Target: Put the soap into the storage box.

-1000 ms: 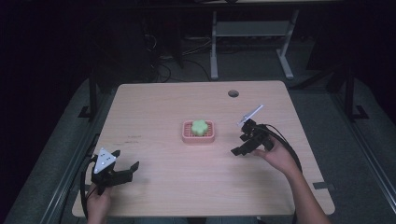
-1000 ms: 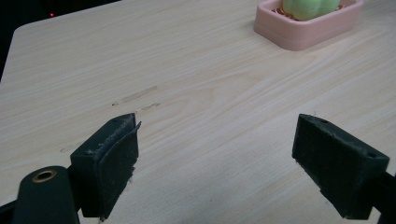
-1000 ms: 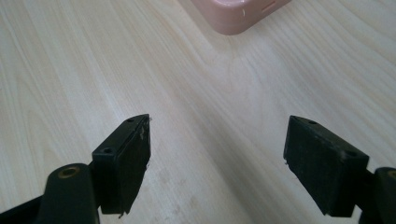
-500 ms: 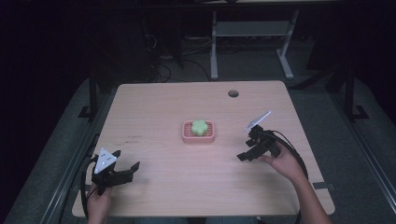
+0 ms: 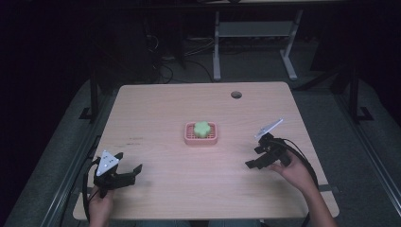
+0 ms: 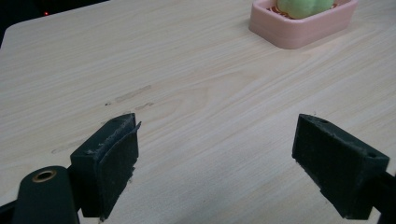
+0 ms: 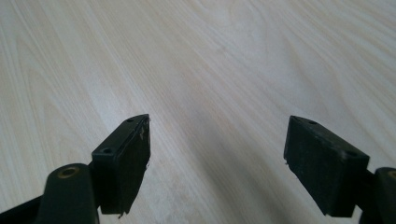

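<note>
change: since the earlier pictures the right gripper [image 5: 254, 157] has been drawn back from beside the pink tray [image 5: 188, 137] toward the near right part of the table [image 5: 161, 109]; the left gripper [image 5: 128, 170] is seen in the same place as before.
left gripper: held low at the near left corner of the table, a grey three-cornered plate on top, its cable trailing off the near edge. in the left gripper view [image 6: 215, 158] the two black jaws are spread wide with bare wood between them and nothing gripped.
right gripper: held by the person's right hand [image 5: 295, 171] near the right edge, pointed toward the table's middle, a pale plate sticking up behind it. in the right gripper view [image 7: 217, 158] the jaws stand wide apart above plain wood grain, with nothing between them.
pink tray: set at the middle of the table, well apart from both grippers; in the left gripper view [image 6: 299, 35] it is seen at the top right, ahead of the jaws.
green object: a lobed, pale green piece [image 5: 202, 127] is seated inside the pink tray; its lower part is seen in the left gripper view [image 6: 303, 7].
table: light wood, with a round dark hole [image 5: 236, 94] near the far edge and faint dark scuffs [image 6: 133, 95] ahead of the left gripper.
</note>
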{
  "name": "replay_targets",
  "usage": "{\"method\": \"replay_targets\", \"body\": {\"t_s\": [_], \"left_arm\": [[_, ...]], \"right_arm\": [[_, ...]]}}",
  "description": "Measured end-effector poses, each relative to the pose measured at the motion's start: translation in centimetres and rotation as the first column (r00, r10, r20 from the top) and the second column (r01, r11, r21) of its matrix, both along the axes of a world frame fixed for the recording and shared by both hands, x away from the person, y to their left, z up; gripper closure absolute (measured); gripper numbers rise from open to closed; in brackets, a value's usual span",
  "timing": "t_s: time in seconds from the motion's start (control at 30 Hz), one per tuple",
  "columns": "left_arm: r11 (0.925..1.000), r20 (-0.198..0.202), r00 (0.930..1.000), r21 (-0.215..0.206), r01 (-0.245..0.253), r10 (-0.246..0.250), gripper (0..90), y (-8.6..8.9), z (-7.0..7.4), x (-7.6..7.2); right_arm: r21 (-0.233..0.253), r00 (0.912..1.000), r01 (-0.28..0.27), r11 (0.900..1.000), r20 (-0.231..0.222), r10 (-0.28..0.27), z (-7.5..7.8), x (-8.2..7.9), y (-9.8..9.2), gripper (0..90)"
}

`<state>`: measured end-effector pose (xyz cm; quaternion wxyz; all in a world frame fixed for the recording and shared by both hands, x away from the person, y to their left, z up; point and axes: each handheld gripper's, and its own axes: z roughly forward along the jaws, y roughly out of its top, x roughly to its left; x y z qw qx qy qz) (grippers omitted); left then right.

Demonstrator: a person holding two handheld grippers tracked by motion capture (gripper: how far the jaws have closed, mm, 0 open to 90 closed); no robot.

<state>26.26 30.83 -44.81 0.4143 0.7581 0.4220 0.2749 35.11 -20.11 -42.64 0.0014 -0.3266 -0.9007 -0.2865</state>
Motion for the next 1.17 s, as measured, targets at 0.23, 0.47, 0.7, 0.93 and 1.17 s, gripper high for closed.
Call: {"method": "replay_targets", "body": {"t_s": [0.23, 0.47, 0.7, 0.93, 1.17], "left_arm": [[0.9999, -0.006, 0.9999, 0.005, 0.010, -0.010, 14.2, 0.0, -0.1, 0.1], [0.9998, -0.018, 0.9996, 0.005, 0.019, -0.019, 14.2, -0.1, -0.1, 0.1], [0.9996, -0.024, 0.9993, 0.008, 0.028, -0.028, 14.2, -0.2, -0.2, 0.1], [0.9991, -0.027, 0.9988, 0.007, 0.041, -0.041, 14.2, -0.4, -0.3, 0.2], [0.9986, -0.023, 0.9984, 0.006, 0.052, -0.052, 14.2, -0.7, -0.4, 0.2]], "right_arm": [[0.010, 0.9999, 0.015, 1.000, -0.001, -0.015, -0.5, -1.0, -0.8, 22.4], [0.017, 0.9994, 0.033, 0.999, 0.001, -0.033, -1.1, -2.1, -1.7, 22.4], [0.035, 0.9986, 0.049, 0.998, 0.016, -0.050, -1.4, -3.3, -2.7, 22.5], [0.051, 0.9979, 0.062, 0.997, 0.015, -0.062, -1.9, -4.6, -3.5, 22.4], [0.081, 0.9944, 0.078, 0.994, 0.065, -0.083, -2.1, -6.5, -4.1, 22.7]]}}
